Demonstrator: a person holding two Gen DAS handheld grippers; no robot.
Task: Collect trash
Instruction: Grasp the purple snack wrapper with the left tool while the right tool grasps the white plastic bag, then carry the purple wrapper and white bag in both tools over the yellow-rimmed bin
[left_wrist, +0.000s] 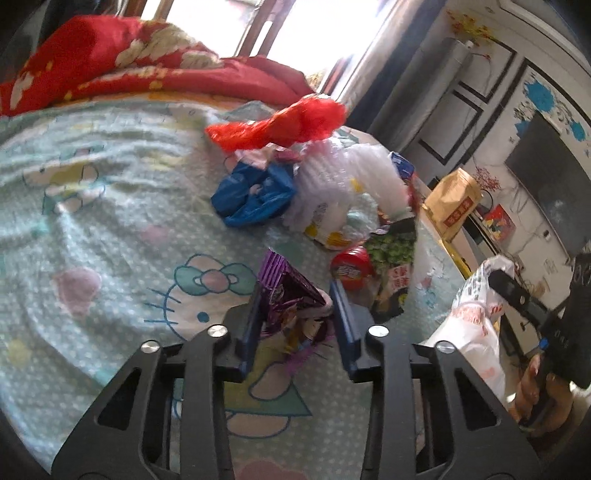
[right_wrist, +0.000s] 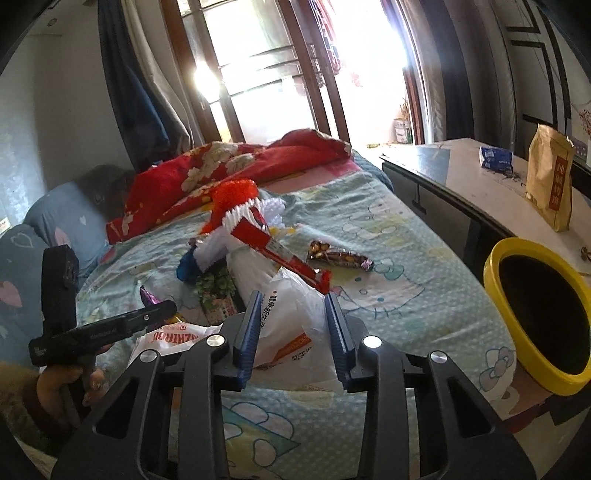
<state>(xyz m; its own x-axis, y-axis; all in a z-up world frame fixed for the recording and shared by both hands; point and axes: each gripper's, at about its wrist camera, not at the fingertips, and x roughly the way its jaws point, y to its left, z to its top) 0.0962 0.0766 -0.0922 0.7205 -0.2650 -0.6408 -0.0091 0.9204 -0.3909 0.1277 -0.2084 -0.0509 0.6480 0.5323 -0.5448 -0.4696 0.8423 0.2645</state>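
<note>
The left hand-held gripper (left_wrist: 295, 314) stands with its jaws apart around a purple snack wrapper (left_wrist: 286, 295) lying on the bed (left_wrist: 110, 229), not visibly pinching it; that wrapper looks light, crinkly and slippery, so the crumpled middle is probably the best hold; the right hand-held gripper (right_wrist: 291, 325) is likewise spread about a white plastic bag (right_wrist: 291, 314), soft and limp, best taken at a bunched fold; a yellow-rimmed bin (right_wrist: 535, 314) waits beside the bed.

Bare bedsheet (left_wrist: 92, 229) lies open from nine to eleven o'clock of the left gripper (left_wrist: 295, 310). The trash pile (left_wrist: 332, 192) blocks twelve to two o'clock. A yellow bin (right_wrist: 535, 314) stands at three o'clock of the right gripper (right_wrist: 291, 325).
</note>
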